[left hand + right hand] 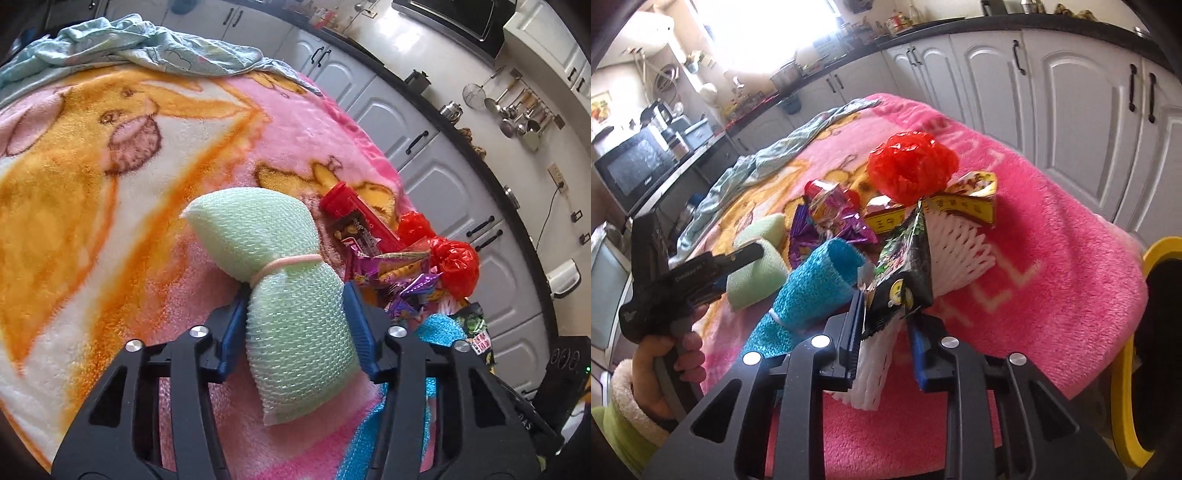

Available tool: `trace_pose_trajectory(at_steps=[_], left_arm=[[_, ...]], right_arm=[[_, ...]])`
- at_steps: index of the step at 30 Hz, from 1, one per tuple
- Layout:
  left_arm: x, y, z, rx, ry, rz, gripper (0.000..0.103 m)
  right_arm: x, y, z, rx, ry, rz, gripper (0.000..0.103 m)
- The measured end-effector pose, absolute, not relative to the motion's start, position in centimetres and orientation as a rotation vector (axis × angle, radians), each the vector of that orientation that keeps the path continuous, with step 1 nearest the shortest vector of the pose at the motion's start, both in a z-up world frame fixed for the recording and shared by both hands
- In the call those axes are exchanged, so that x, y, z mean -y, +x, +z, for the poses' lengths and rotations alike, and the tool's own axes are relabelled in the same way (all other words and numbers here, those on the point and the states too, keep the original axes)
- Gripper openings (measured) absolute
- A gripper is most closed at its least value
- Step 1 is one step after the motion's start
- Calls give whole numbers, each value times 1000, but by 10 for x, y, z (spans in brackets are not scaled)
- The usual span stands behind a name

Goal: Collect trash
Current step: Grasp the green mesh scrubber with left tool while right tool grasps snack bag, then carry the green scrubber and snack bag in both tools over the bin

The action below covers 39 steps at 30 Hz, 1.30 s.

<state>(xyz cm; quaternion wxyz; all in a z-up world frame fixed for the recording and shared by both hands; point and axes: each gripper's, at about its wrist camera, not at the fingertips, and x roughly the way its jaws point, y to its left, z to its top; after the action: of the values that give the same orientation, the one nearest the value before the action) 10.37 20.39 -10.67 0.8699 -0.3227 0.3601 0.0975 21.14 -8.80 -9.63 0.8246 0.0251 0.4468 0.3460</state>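
Blue-padded, our left gripper (295, 325) is pinching the pale green foam-net bundle (284, 291) just below its pink rubber band (284, 266), one pad pressing each flank. Our right gripper (886, 325) is clamping the lower edge of a dark snack wrapper (905, 273), with a white foam fruit net (960, 247) lying partly between and behind its fingers. We are working over a pink fleece blanket (1052, 258) with a yellow cartoon print, where the trash is heaped together: a red crumpled plastic bag (912, 166), a purple foil wrapper (831, 218), a yellow-banded packet (964, 203), a blue foam-net roll (812, 288) and a red chocolate wrapper (362, 225). We are seeing a light blue cloth (147, 48) bunched at the blanket's far edge, and white kitchen cabinets (1071, 110) standing beyond.
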Motion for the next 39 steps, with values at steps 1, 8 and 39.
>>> trace_pose_trajectory(at_steps=[1,8,39], left_arm=[[-205,103,-105,-750,-675,201,38],[-210,94,-88,-707,-648,206,33],[-115,96,13,-544,-451,-21,30]], right_arm=[[90,212,-96,-951,62,735,24],[106,217,-91,-946,131,707,26],[166,186,0,-700,103,748,8]])
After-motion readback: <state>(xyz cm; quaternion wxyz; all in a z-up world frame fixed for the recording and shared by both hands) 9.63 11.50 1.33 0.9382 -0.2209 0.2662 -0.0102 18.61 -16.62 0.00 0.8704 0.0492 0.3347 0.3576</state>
